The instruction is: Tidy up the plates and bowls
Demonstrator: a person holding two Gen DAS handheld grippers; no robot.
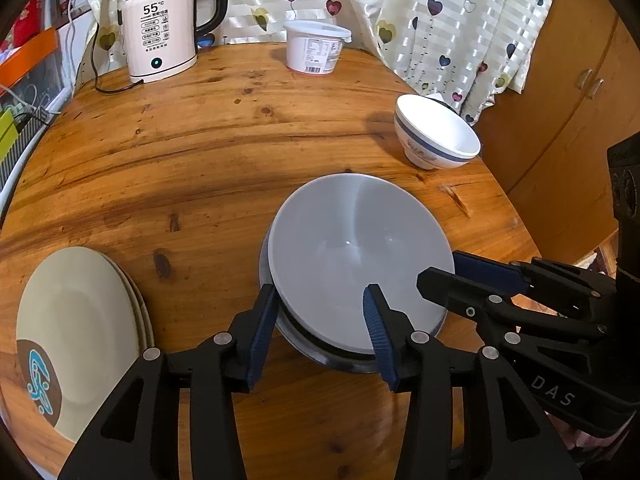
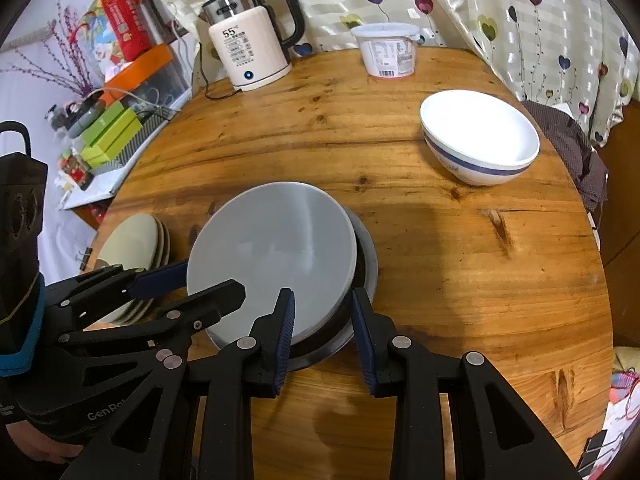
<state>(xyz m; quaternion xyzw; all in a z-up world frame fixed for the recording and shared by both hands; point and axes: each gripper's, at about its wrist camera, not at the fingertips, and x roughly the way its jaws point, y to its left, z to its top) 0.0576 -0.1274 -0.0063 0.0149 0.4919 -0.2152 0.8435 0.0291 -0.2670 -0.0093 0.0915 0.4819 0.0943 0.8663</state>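
Observation:
A grey bowl (image 1: 352,248) sits tilted in a darker grey bowl (image 1: 340,360) on the round wooden table (image 1: 200,140). My left gripper (image 1: 320,300) is open, its fingers astride the near left rim of the grey bowl. My right gripper (image 2: 323,304) is open, its fingers astride the near right rim of the stacked bowls (image 2: 276,256). A white bowl with a blue band (image 1: 434,134) stands at the right; it also shows in the right wrist view (image 2: 480,140). A stack of beige plates (image 1: 76,332) lies at the left.
An electric kettle (image 1: 160,24) with its cord and a white plastic tub (image 1: 316,46) stand at the table's far edge by the curtain. A wooden cabinet (image 1: 568,80) is to the right. Cluttered shelves (image 2: 112,112) lie beyond the table's left edge.

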